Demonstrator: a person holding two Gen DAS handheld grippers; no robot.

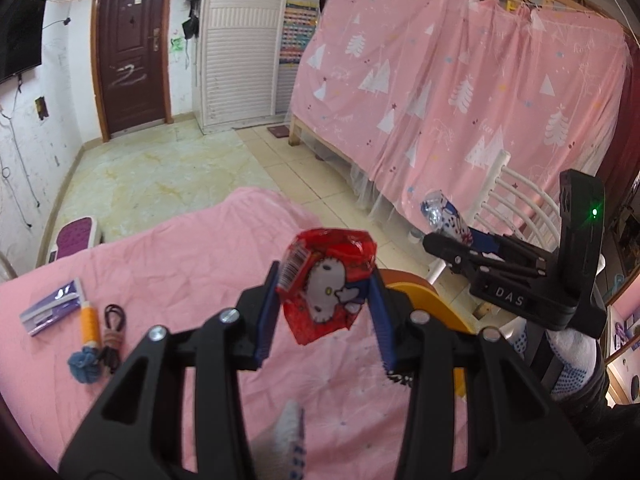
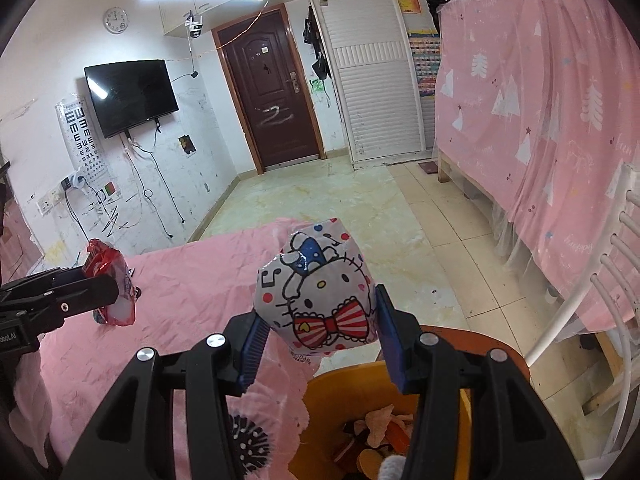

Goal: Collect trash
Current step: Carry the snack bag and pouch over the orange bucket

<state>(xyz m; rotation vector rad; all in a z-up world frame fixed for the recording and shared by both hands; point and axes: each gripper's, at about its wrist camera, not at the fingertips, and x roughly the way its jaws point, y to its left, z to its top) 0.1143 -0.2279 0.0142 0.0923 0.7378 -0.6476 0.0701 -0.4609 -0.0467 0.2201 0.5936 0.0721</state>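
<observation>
Bin (image 2: 352, 384) stands beside bed (image 2: 180, 280), holding scraps (image 2: 380, 424).

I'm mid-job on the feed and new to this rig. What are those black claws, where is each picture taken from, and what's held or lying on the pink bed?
No robot: a person carries two hand-held grippers, with a fisheye camera on each looking along its fingers. In the left camera's view, the left gripper pinches a red wrapper. In the right camera's view, the right gripper pinches a white cartoon-cat wrapper above an orange bin that already holds scraps. On the pink bedspread lie a purple packet, an orange tube, a blue knitted flower and coiled hair ties.
</observation>
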